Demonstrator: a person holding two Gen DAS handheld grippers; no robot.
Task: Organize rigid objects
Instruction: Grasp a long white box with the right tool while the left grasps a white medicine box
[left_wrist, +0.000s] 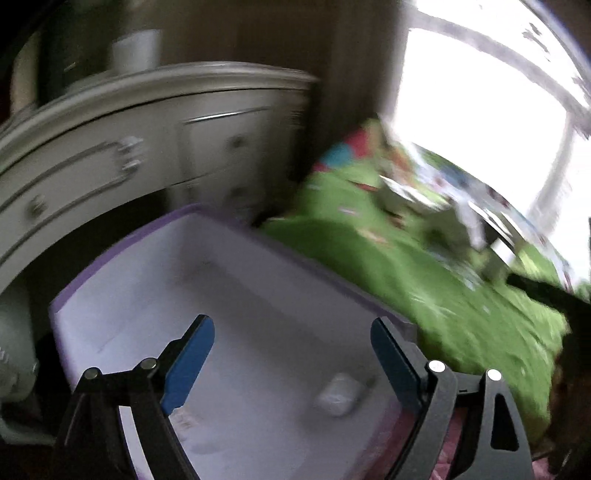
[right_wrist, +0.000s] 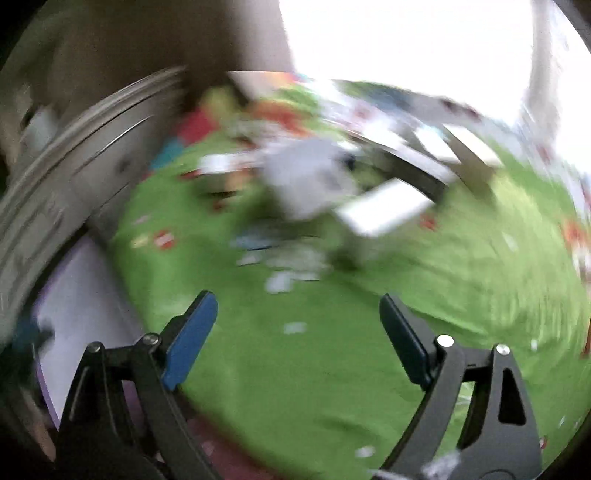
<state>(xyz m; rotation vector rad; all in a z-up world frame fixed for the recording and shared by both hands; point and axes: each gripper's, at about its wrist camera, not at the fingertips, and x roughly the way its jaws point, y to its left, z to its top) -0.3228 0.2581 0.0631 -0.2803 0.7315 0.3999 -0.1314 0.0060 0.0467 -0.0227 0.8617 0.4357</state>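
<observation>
Hovering over the purple-rimmed bin (left_wrist: 236, 295), the left gripper (left_wrist: 291, 354) has its jaws spread and empty above a small white object (left_wrist: 338, 395) (blurred) on the bin's floor, likely just dropped; the right gripper (right_wrist: 297, 328), likewise spread and empty, faces scattered boxes (right_wrist: 384, 206) mid-bedspread (right_wrist: 295, 369), ready to fetch

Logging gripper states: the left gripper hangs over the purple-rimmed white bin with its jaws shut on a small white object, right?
Not quite. In the left wrist view the left gripper hangs open over the purple-rimmed white bin; the small white object lies loose inside.
</observation>
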